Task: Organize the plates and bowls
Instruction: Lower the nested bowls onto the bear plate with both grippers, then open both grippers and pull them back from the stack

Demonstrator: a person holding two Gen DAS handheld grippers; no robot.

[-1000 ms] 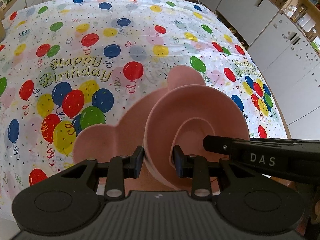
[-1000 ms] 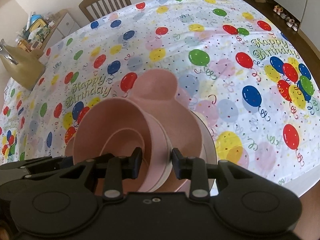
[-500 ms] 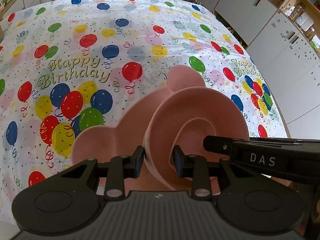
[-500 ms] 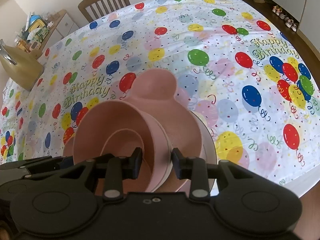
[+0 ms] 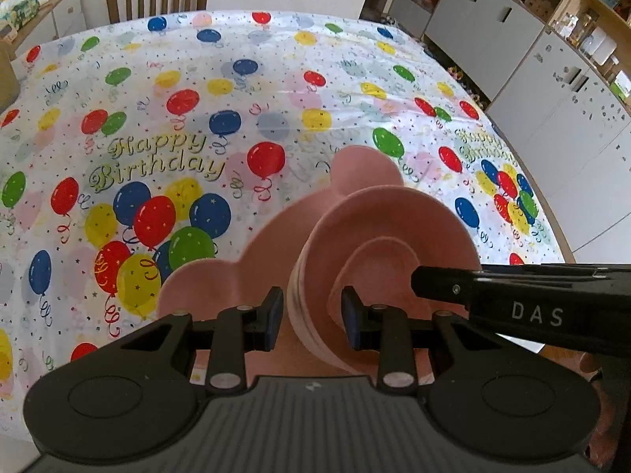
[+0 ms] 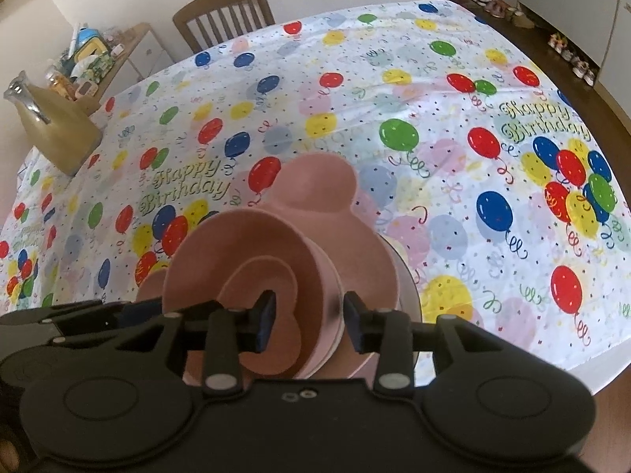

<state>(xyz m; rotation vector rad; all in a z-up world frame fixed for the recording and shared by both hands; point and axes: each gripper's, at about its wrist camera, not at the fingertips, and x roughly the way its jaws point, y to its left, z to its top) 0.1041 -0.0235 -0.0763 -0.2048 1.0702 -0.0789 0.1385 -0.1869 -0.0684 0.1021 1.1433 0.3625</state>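
Observation:
A pink bowl (image 5: 394,228) stands on a pink plate with two round ears (image 5: 268,252) near the table's front edge. The bowl's wall shows layered edges, like nested bowls. My left gripper (image 5: 311,315) is shut on the bowl's left wall, one pad outside and one inside. From the other side, my right gripper (image 6: 307,311) straddles the right wall of the bowl (image 6: 236,248). Its jaws are opening, and the outer pad stands just off the wall. The eared plate (image 6: 315,181) lies on a pale plate whose rim (image 6: 406,287) peeks out.
A balloon "Happy Birthday" cloth (image 5: 157,157) covers the table. A wooden chair (image 6: 224,12) stands at the far end, and a jug of yellowish liquid (image 6: 59,126) at the far left corner. Grey cabinets (image 5: 552,79) line the right side.
The right gripper's jaws have spread a little around the bowl's wall. The bowl, the plate and the left gripper stay as they were.

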